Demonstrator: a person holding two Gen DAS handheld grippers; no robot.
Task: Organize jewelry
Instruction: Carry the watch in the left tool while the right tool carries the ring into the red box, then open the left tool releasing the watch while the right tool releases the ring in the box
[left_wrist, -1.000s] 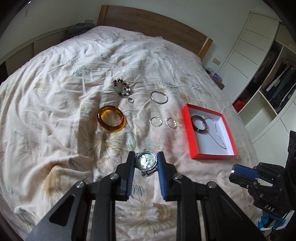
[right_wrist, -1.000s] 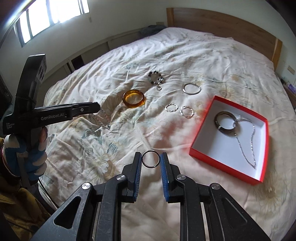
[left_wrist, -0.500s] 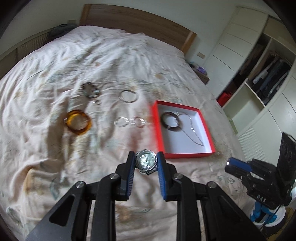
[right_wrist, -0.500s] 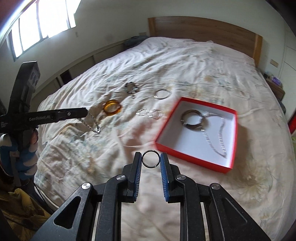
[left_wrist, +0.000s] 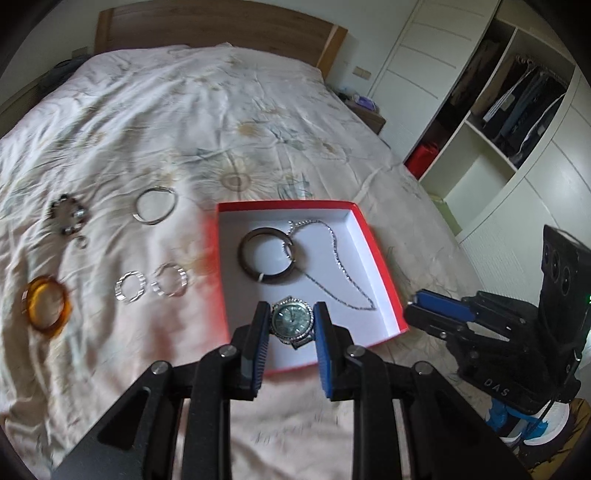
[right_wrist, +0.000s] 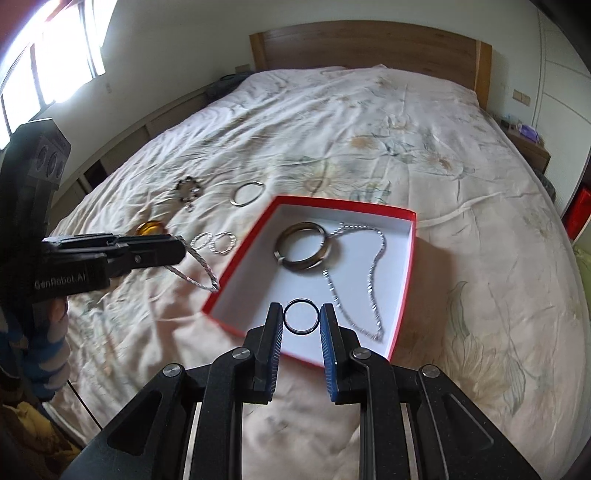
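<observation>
Both our tongs have swung over the red box (left_wrist: 380, 273): left tongs (left_wrist: 291, 325) clamp the watch (left_wrist: 292, 322), right tongs (right_wrist: 301, 318) pinch a dark ring (right_wrist: 301, 316), each directly above the box's near white floor, right nearer its front edge.

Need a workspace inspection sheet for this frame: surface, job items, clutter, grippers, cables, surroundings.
Surface: floral bedspread, wrinkled.
Job's things: red box holds a dark bangle and a chain necklace; amber bangle, bead bracelet and silver rings lie on the bedspread.
Clutter: nothing seen.
Grippers: left gripper grips a watch; right gripper grips a thin black ring.
Cables: nothing seen.
Surroundings: headboard, open wardrobe, window.
</observation>
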